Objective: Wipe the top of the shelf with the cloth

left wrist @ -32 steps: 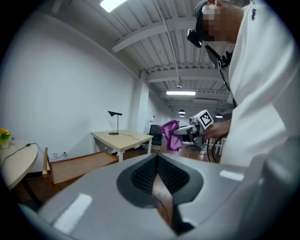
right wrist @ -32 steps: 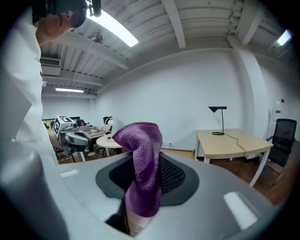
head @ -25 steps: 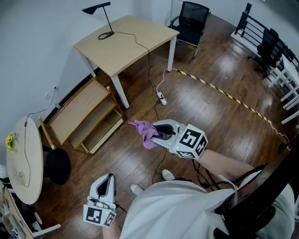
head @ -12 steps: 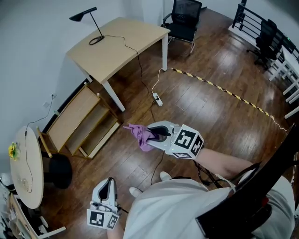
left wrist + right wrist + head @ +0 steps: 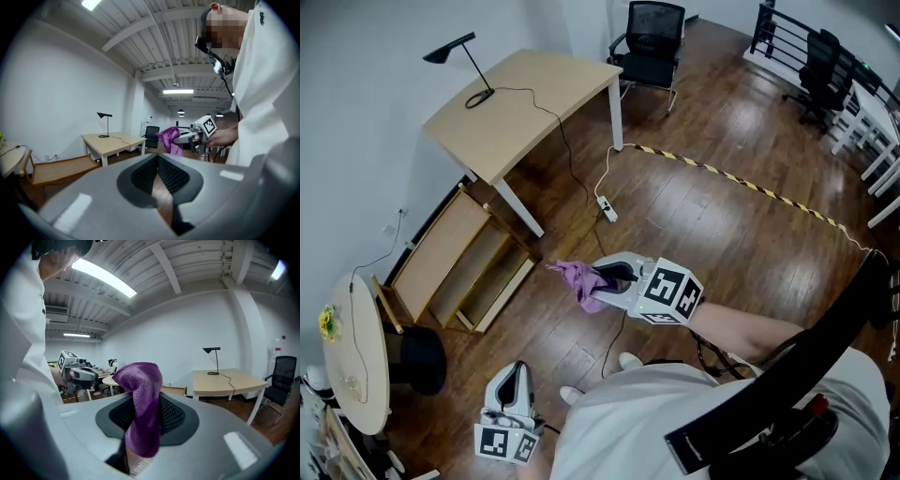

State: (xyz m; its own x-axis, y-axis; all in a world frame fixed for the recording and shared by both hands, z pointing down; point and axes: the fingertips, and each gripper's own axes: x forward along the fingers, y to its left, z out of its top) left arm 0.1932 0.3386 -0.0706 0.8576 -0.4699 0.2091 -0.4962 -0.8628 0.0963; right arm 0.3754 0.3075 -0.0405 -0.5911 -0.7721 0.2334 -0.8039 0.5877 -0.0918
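**Head view.** The right gripper (image 5: pixel 612 277) sits near the middle of the frame, its grey jaws clamped on a purple cloth (image 5: pixel 579 282). The cloth bunches in soft folds and spills out toward nine o'clock. The low shelf (image 5: pixel 441 246) is made of pale wooden boards in stepped tiers. It stands against the white wall at nine o'clock from that gripper, well apart from the cloth. The left gripper (image 5: pixel 519 371) hangs at seven o'clock, close to the person's body, with its jaws together. At eleven o'clock stands a rectangular light-wood desk (image 5: pixel 534 94) on white legs, with a thin black lamp (image 5: pixel 453 52) on it. A black office chair (image 5: pixel 645 37) is at twelve. A yellow-and-black striped tape (image 5: pixel 750 185) runs across the glossy dark plank floor (image 5: pixel 722 244).

**Left gripper view.** The left gripper (image 5: pixel 158 161) has its ribbed black pads closed tip to tip, and nothing is held between them. Just past them, at twelve to one o'clock, the cloth (image 5: pixel 167 138) droops from the right gripper (image 5: pixel 183 137). The desk (image 5: pixel 115 140) is at eleven, and the shelf's (image 5: pixel 58 166) flat top board is at nine.

**Right gripper view.** The right gripper (image 5: pixel 144 411) pinches the cloth (image 5: pixel 142 397) between its mesh-textured pads. The fabric has a nubby weave, arches over the tips and hangs down in a thick fold. The desk (image 5: pixel 229 378) and lamp (image 5: pixel 213 352) are at three o'clock, and the left gripper (image 5: pixel 79 374) is at nine.
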